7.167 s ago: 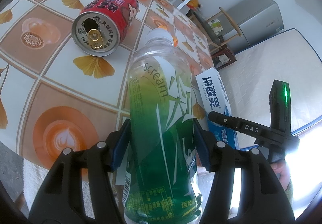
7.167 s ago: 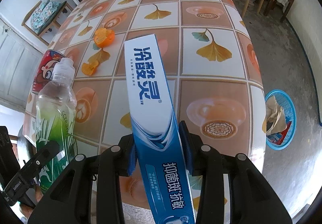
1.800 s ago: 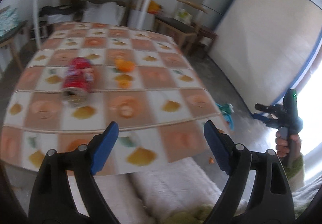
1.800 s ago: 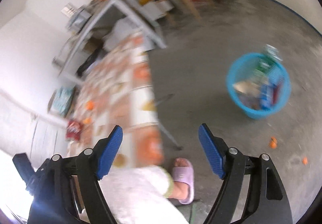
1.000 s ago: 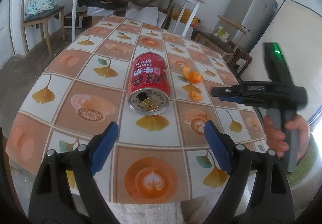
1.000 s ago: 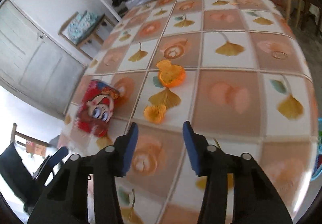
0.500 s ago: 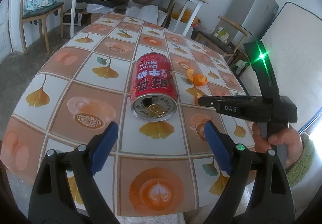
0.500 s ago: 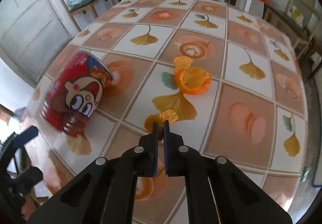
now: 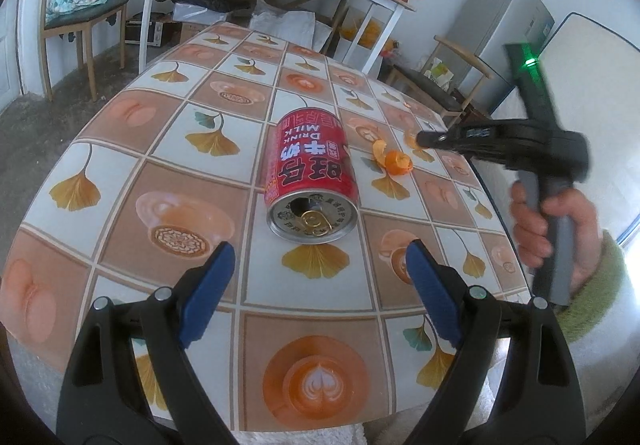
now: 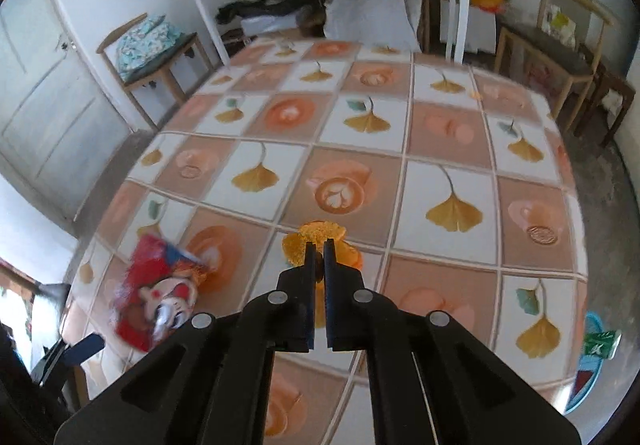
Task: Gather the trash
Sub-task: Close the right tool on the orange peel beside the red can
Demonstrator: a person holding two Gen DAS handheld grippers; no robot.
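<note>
Two tongs were in use over the table (image 9: 120,149), which carried a cloth printed with ginkgo leaves and coffee cups. My left gripper (image 9: 316,265) stood with its blue pads wide apart and nothing between them, hovering above the near edge of the table. Just beyond its tips lay the red milk can (image 9: 310,181), on its side, opened end with the pull tab facing me, roughly midway across the table's width.

My right gripper (image 10: 318,251) had its jaws brought together on a piece of orange peel (image 10: 320,231); the peel fanned out above and to both sides of the tips. The right wrist view was blurred, so whether the peel had left the cloth could not be determined with certainty. In that view the can lay to the left of the gripper, toward the near left corner of the table.

A second piece of orange peel (image 9: 394,161) rested on the cloth to the right of the can, close to the right edge. My right hand (image 9: 548,221), in a green sleeve, gripped the handle of its tool beside that edge. A blue basket (image 10: 590,361) containing a green wrapper was visible on the floor past the table's right edge.
</note>
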